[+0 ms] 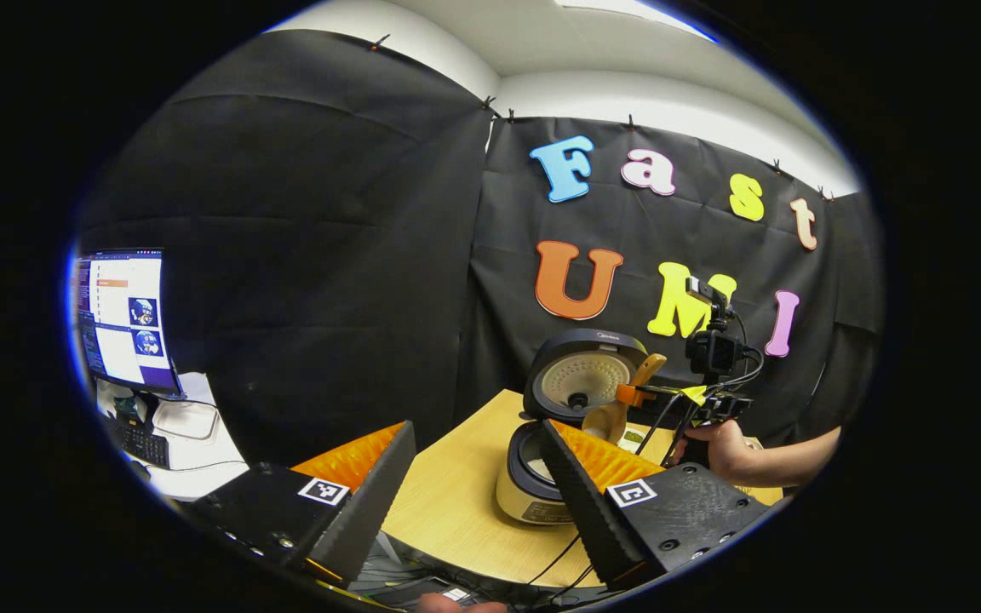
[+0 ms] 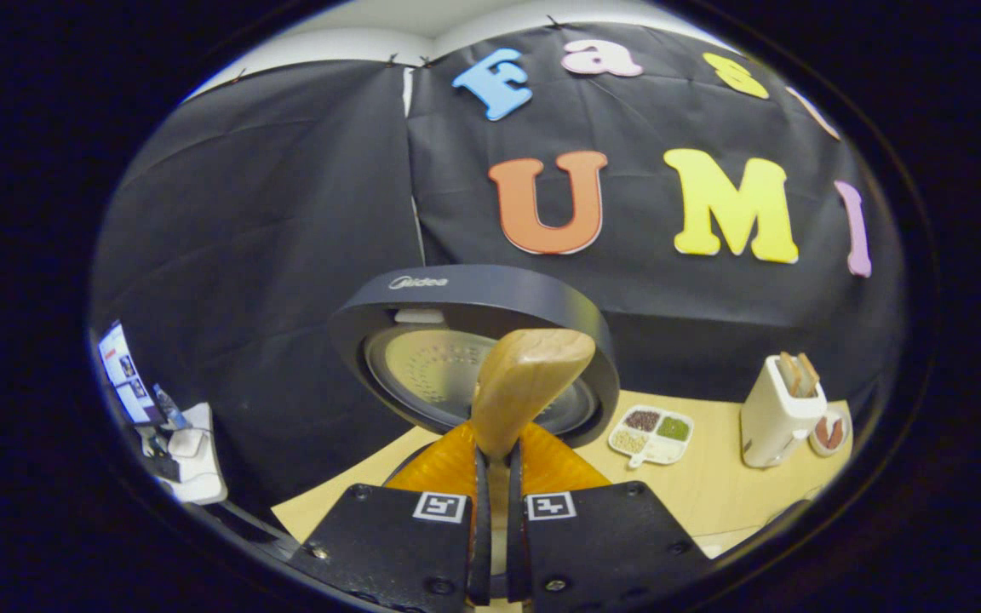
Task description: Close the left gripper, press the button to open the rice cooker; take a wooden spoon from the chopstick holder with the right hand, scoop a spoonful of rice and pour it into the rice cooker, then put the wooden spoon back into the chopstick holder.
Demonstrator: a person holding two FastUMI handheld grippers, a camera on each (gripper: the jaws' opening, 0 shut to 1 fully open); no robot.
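Right tongs (image 2: 490, 477): clenched on the wooden spoon (image 2: 524, 383), both fingers pressing its handle.
Left tongs (image 1: 478, 477): released, fingers spread wide, held near the tabletop (image 1: 456, 502) edge.
Rice cooker (image 1: 542, 477): lid up, on the tabletop; left gripper view has the spoon bowl just above its open pot.
Right gripper view adds: divided grain dish (image 2: 652, 432), white chopstick holder (image 2: 776, 417) farther right.
Left gripper view adds: monitor (image 1: 124, 319), a hand (image 1: 733, 451).

The raised lid (image 2: 473, 340) walls off the rice cooker (image 1: 533, 481) behind; the tabletop (image 1: 456, 502) beside it lies bare.
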